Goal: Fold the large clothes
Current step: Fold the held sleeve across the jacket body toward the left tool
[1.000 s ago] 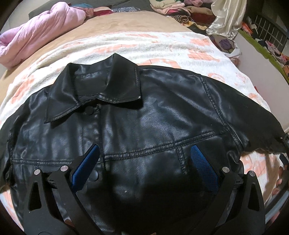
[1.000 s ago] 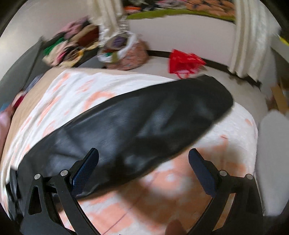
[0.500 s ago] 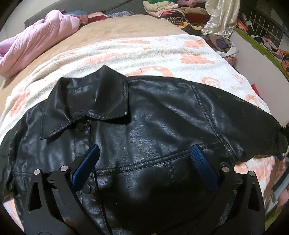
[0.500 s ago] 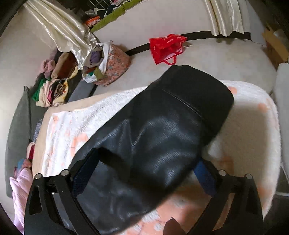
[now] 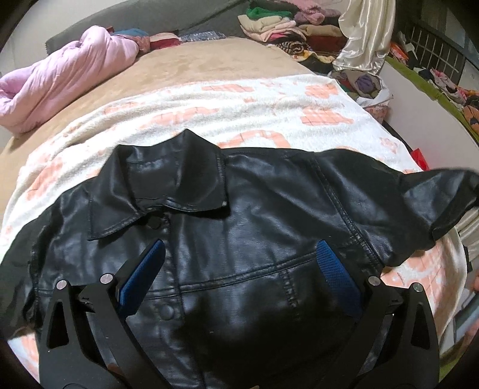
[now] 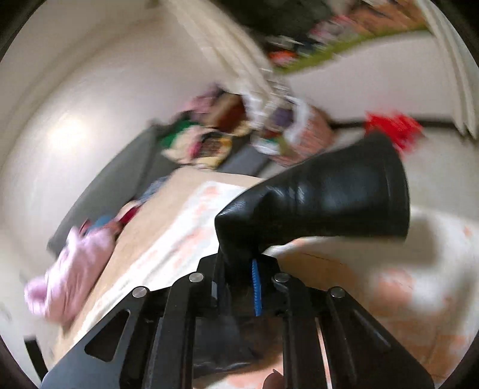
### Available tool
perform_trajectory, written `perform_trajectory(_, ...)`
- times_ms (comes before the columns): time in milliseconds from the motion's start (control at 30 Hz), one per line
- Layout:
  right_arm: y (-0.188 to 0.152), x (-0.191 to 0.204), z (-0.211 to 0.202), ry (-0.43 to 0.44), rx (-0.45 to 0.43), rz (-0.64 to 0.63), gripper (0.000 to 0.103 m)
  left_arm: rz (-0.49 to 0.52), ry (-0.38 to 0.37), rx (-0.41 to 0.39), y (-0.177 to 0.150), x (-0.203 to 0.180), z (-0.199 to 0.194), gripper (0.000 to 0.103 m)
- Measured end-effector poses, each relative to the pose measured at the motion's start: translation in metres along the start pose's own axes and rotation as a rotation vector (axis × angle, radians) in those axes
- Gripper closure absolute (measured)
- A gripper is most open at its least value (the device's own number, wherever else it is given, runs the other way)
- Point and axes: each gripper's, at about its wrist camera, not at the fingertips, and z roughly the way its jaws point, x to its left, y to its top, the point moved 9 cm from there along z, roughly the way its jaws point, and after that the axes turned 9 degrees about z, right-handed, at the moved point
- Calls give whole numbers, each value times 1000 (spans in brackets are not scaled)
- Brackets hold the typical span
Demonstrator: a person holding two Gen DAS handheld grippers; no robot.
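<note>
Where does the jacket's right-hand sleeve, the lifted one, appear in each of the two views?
Left wrist view: the sleeve rises off the blanket at the far right edge.
Right wrist view: the sleeve fills the centre right, its end pinched in the right gripper, whose jaws have just closed on it.
Shared landmark: the pink quilt lies at the left in both.

Jacket lies spread, front up, on blanket, collar toward far side. Blanket covers near part of bed. Left gripper hangs above jacket's chest, jaws wide apart, nothing between them. At jacket's right, sleeve is lifted off blanket, its cuff end clamped in right gripper. Quilt bunched at bed's far left. Clothes pile beyond bed's far right corner; basket on floor just right of pile.
</note>
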Motion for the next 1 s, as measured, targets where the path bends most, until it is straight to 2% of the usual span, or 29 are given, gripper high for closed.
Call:
perform_trajectory(100, -16, 59, -10, 69, 10, -187, 90, -9, 10, -8, -1, 12, -6, 8)
perform_trajectory(300, -58, 131, -14, 153, 76, -420, 90, -61, 27, -23, -5, 46, -19, 8)
perform_trajectory(567, -103, 181, -17, 222, 136, -620, 91, -130, 41, -46, -12, 91, -37, 8)
perform_trajectory(1000, -167, 233, -23, 284, 229, -764, 91, -229, 48, -79, -23, 150, -60, 8)
